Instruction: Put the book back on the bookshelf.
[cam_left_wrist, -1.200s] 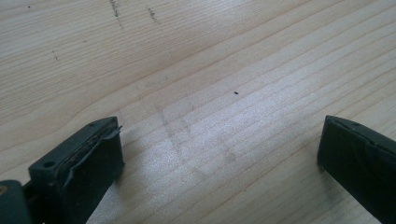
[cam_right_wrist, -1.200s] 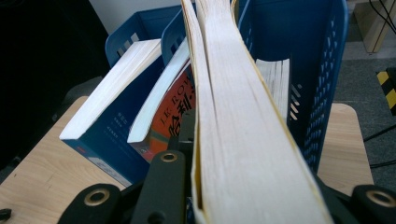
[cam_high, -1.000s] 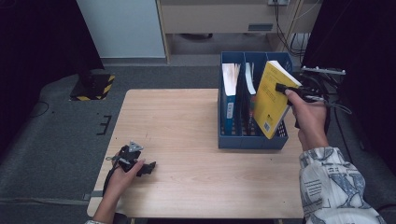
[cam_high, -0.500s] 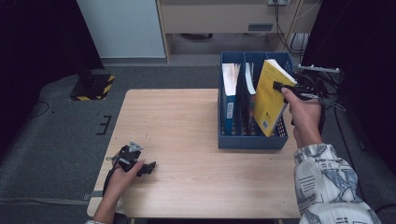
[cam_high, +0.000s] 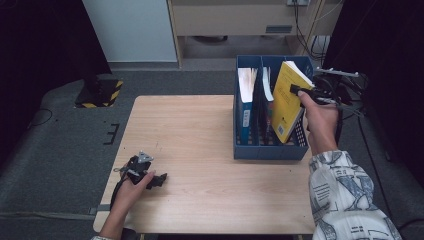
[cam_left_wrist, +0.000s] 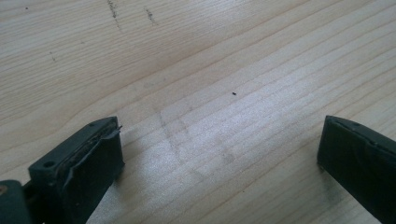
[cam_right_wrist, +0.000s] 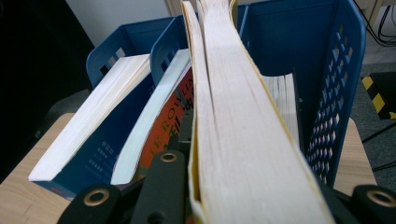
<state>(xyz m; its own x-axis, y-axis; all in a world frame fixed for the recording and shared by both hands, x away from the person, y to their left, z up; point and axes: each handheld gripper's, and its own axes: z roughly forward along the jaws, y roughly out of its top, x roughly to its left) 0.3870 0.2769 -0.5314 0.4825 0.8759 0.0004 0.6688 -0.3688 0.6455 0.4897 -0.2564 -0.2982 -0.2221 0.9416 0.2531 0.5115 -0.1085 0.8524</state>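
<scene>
the right arm wears a white sleeve (cam_high: 345, 192) patterned with grey-blue prints. both grippers are black: the left gripper (cam_high: 159, 178) carries a grey three-cornered plate, the right gripper (cam_right_wrist: 252, 196) shows brass-ringed screw holes and trails black cables.

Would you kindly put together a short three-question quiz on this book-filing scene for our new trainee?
1. True or false: the right claw is shut on the yellow book.
2. Which does the left claw hold: A) a book, B) nothing, C) a cable?
3. Fill in: the yellow book stands tilted in the rightmost compartment of the blue ____.

Key: 1 true: its jaws clamp the pages in the right gripper view. 2 B: it rests open on the table. 3 organiser.
</scene>
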